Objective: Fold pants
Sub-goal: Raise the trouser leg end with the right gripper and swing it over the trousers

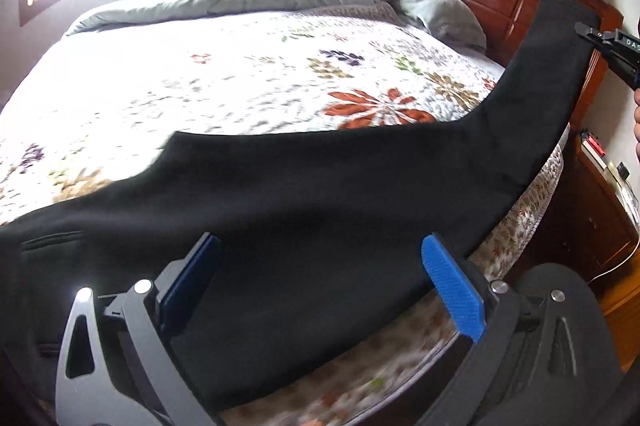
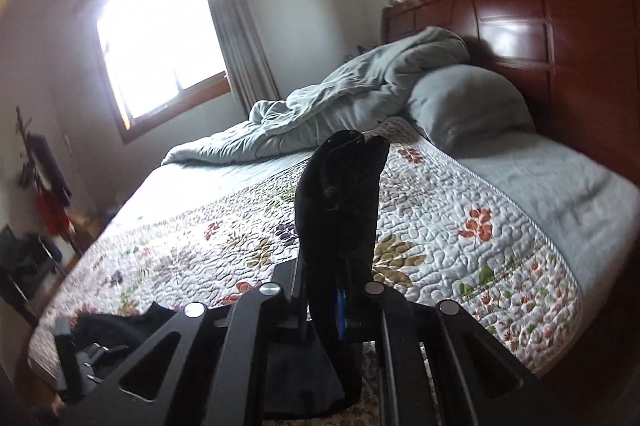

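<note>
Two tools (image 1: 320, 266) (image 2: 338, 290), pants (image 1: 320, 193) between.

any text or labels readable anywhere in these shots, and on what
"DAS": white letters on the right gripper body, cut off by the frame edge in the left wrist view; it likely continues.
Items on the nightstand beside the bed: any print is too small and blurred to read.
Black pants, floral quilt, headboard: no text visible.
</note>
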Action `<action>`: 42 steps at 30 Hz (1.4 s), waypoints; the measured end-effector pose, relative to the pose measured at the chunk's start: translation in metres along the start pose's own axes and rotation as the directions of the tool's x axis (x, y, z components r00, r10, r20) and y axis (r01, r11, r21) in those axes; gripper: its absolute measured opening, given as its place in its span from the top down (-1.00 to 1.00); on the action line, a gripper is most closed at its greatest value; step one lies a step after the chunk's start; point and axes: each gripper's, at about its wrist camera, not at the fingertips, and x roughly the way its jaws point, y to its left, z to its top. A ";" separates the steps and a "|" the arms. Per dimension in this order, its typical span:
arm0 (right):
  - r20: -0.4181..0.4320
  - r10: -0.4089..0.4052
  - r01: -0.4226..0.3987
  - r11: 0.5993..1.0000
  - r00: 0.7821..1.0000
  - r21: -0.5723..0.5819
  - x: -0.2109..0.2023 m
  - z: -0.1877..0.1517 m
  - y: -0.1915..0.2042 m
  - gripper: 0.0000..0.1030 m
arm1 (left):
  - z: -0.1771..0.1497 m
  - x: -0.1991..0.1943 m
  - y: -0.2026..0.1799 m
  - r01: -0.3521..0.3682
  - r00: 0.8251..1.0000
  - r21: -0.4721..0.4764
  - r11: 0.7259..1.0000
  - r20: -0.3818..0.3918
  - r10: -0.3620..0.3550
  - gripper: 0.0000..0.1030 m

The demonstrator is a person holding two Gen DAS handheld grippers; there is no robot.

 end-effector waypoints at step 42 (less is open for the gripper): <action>-0.088 -0.056 0.001 0.852 0.995 -0.523 0.050 -0.061 0.242 0.81 | -0.050 -0.057 0.122 0.027 0.992 -0.221 0.975 0.127 0.001 -0.94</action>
